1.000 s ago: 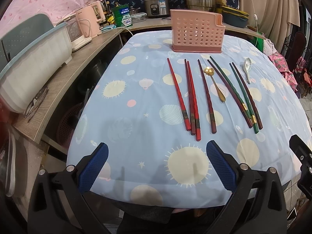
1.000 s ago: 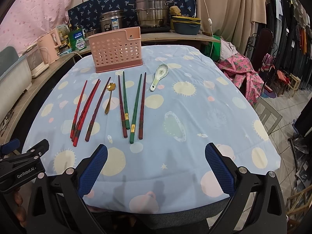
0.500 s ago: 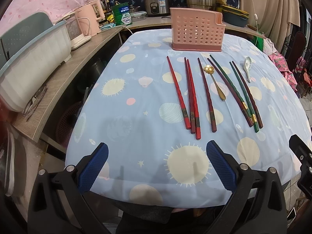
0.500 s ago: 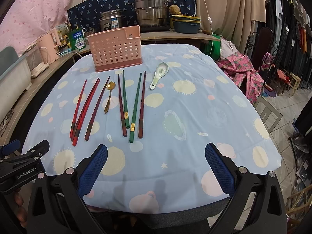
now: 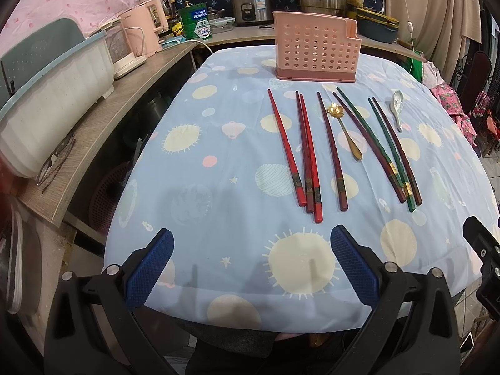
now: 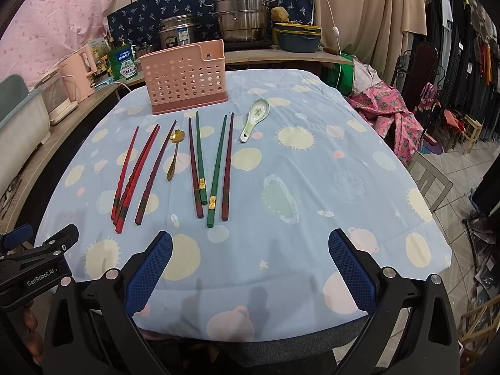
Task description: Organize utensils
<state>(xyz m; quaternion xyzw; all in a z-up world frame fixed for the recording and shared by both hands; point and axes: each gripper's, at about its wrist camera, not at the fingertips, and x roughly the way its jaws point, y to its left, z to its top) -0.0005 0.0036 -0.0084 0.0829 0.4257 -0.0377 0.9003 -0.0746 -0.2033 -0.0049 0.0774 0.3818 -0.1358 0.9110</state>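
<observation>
Eight chopsticks (image 5: 331,153) lengthwise toward holder (image 5: 316,50)

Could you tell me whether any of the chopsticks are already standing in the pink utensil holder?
No, the pink utensil holder looks empty, and the chopsticks lie flat on the tablecloth.

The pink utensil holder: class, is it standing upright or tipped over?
Upright. The pink utensil holder sits flat on its darker base at the far end of the table, opening upward. Its contents cannot be seen.

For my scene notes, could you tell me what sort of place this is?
Probably a cluttered home kitchen or dining corner: a rice cooker and steamer pot stand on the counter behind a cloth-covered table, with clothes hanging nearby.
</observation>
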